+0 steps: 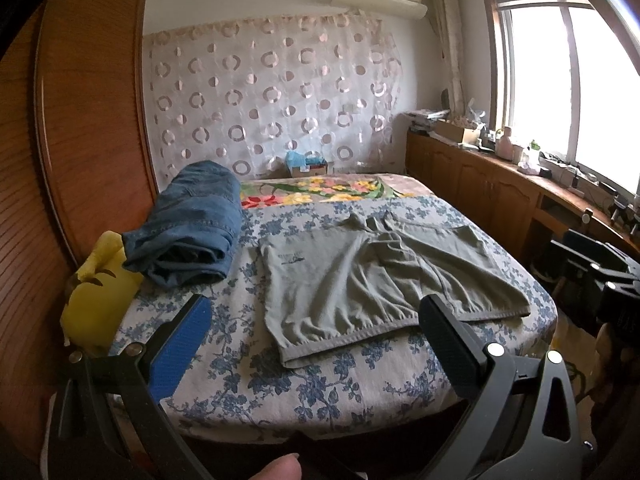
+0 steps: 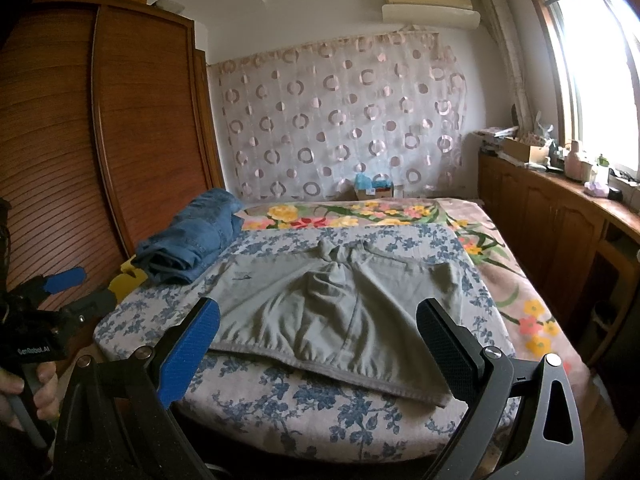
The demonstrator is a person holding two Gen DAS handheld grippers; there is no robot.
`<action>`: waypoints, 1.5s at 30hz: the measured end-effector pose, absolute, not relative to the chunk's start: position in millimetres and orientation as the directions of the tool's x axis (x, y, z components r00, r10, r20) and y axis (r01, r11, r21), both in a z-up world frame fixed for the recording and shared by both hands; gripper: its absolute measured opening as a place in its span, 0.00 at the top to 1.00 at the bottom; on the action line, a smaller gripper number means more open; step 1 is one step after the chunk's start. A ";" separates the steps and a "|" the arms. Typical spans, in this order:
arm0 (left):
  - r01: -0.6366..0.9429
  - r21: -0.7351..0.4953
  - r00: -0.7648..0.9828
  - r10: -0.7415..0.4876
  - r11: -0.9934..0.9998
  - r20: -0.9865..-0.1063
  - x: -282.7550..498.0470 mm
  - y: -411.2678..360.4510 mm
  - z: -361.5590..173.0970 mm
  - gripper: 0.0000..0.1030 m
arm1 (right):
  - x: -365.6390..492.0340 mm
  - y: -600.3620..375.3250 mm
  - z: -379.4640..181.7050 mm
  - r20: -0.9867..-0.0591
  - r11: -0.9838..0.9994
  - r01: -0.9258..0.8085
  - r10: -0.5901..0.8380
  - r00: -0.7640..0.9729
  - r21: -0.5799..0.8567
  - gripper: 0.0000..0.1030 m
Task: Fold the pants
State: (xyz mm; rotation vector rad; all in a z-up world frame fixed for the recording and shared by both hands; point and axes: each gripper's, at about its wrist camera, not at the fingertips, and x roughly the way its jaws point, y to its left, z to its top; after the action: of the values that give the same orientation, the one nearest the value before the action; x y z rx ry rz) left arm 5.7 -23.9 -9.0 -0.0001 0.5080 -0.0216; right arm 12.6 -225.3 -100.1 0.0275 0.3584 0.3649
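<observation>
We see grey-green pants (image 1: 372, 276) flat on floral bedsheet (image 1: 320, 384) | wooden wardrobe (image 1: 92, 120) beside | left gripper (image 1: 316, 328), right gripper (image 2: 320, 332) both spread, empty.

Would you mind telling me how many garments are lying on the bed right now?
2. The grey-green pants lie spread flat in the middle of the floral sheet; the folded blue jeans sit at its left edge, beside the wardrobe. Others may be hidden beneath them.

A bed (image 1: 248, 392) is covered with a blue-flowered sheet (image 1: 360, 396). Grey-green pants (image 1: 360, 276) are spread flat on it, with folded jeans (image 1: 192, 228) beside them.
</observation>
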 end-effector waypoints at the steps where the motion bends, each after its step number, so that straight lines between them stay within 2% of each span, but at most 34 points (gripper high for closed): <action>1: 0.023 -0.005 0.872 -0.022 1.000 -0.490 7.5 -23.7 -11.9 0.00 | 14.0 -226.4 -101.0 -0.338 0.934 -0.345 0.355 0.872 0.091 0.04; 9: 0.052 -0.024 0.844 -0.057 0.998 -0.533 24.4 -16.0 -37.1 0.00 | 29.8 -236.2 -113.9 -0.362 0.938 -0.336 0.344 0.867 0.086 0.04; 18: 0.028 0.001 0.806 -0.022 1.000 -0.592 45.5 -5.3 -68.1 0.00 | 62.4 -238.2 -123.3 -0.402 0.947 -0.318 0.312 0.861 0.054 0.04; 26: 0.057 0.004 0.788 -0.042 0.998 -0.614 63.6 -3.6 -81.0 0.00 | 105.2 -240.0 -124.5 -0.484 0.951 -0.310 0.282 0.828 0.024 0.04; 35: 0.093 -0.009 0.779 -0.079 0.996 -0.622 82.2 -3.8 -83.1 0.00 | 156.0 -267.0 -103.7 -0.574 0.950 -0.299 0.294 0.765 0.088 0.04; 39: 0.097 -0.023 0.765 -0.089 0.995 -0.638 90.7 -3.7 -87.9 0.00 | 177.1 -271.6 -95.0 -0.598 0.959 -0.274 0.266 0.757 0.080 0.13; 44: 0.105 -0.041 0.749 -0.106 0.994 -0.654 101.0 -4.4 -91.9 0.00 | 201.4 -272.5 -88.0 -0.619 0.955 -0.251 0.294 0.728 0.158 0.24; 45: 0.104 -0.040 0.748 -0.105 0.994 -0.656 103.0 -4.7 -92.6 0.00 | 204.9 -270.7 -88.4 -0.626 0.957 -0.249 0.286 0.725 0.149 0.30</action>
State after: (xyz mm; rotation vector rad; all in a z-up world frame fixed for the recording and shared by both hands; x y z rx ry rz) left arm 103.0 -4.7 -92.6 -0.0013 0.7173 -0.1144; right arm 204.9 -270.7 -88.4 0.0558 0.6999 0.2950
